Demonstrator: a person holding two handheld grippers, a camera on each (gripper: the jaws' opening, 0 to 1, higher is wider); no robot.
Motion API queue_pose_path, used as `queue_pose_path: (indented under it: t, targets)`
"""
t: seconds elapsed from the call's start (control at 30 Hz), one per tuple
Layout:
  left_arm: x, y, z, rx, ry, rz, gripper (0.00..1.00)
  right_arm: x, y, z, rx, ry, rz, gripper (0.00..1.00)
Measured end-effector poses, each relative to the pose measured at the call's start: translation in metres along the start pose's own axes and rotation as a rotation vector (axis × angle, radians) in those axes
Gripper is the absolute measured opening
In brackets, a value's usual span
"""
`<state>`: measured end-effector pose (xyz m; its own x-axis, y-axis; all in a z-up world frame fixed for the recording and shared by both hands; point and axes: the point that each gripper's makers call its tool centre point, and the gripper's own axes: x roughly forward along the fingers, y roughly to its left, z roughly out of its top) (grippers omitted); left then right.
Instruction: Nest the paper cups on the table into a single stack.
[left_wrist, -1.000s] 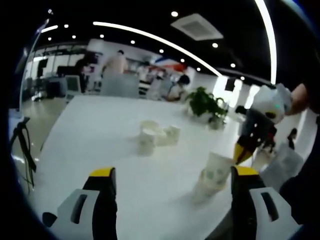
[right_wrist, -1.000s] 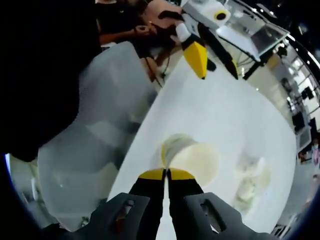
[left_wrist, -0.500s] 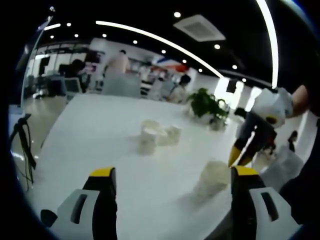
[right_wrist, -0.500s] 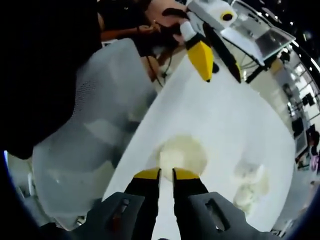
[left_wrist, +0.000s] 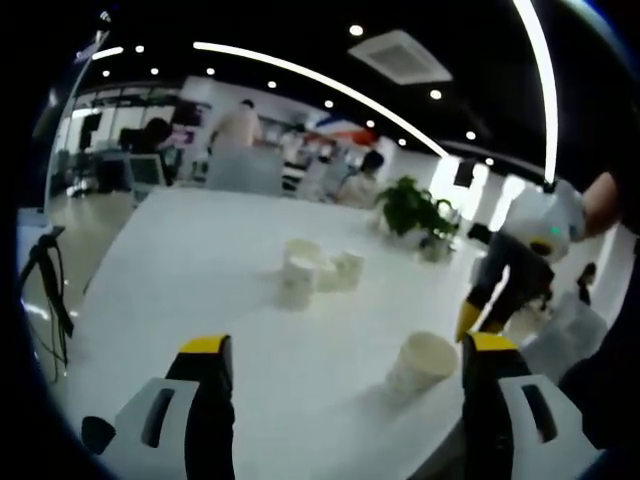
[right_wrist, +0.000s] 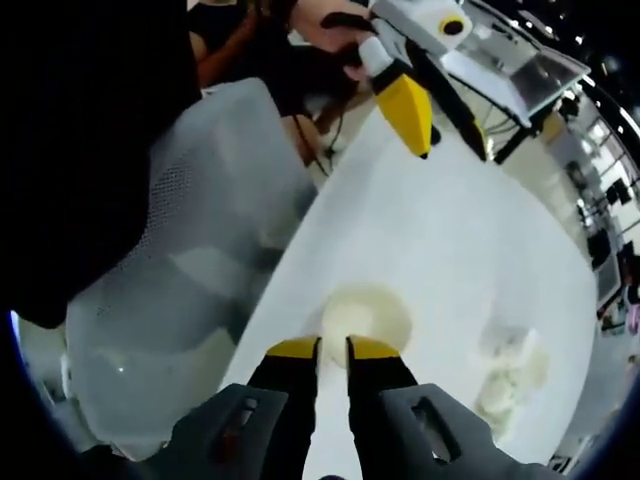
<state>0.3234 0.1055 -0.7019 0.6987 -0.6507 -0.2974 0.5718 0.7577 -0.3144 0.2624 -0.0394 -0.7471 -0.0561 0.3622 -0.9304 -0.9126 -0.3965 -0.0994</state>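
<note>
A short stack of white paper cups (left_wrist: 421, 362) stands on the white table (left_wrist: 200, 260) near its right edge, between my left gripper's (left_wrist: 347, 345) wide-open jaws. Farther back sits a cluster of loose cups (left_wrist: 312, 270). My right gripper (left_wrist: 470, 320) hovers just right of the stack, off its rim. In the right gripper view I look down into the stack's open mouth (right_wrist: 365, 312) just past my right gripper (right_wrist: 333, 346), whose jaws stand slightly apart with nothing between them. The loose cups (right_wrist: 510, 370) lie to the right. A yellow-tipped finger (right_wrist: 405, 105) of the left gripper shows at the top.
A grey mesh chair (right_wrist: 180, 280) stands against the table edge (right_wrist: 290, 270) by the stack. A potted plant (left_wrist: 412, 208) sits at the table's far right. People and desks (left_wrist: 235, 135) are in the background. A tripod (left_wrist: 45, 290) stands left of the table.
The right gripper pushed its cup down into the stack, opened and let go, then drew slightly back from the rim. The left gripper has held still.
</note>
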Motion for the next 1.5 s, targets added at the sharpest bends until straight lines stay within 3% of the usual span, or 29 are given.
queue_pose_path:
  t: [0.37,0.77,1.0,1.23,1.5]
  targets:
    - [0.0,-0.001,0.003,0.008,0.002,-0.005,0.95,-0.004,0.002,-0.001,0.023,-0.02,-0.018,0.06]
    - [0.002,-0.007,0.003,0.011,0.011,-0.014,0.95,-0.019,-0.002,-0.002,0.117,-0.084,-0.07,0.1]
    - [0.002,-0.008,0.003,0.021,0.022,-0.014,0.95,-0.03,-0.009,-0.006,0.212,-0.14,-0.126,0.14]
    - [0.003,-0.008,0.008,0.026,0.013,-0.019,0.94,-0.043,-0.019,-0.018,0.373,-0.22,-0.209,0.23]
    - [0.005,-0.008,0.012,0.035,0.016,-0.018,0.94,-0.071,-0.034,-0.039,0.529,-0.297,-0.353,0.33]
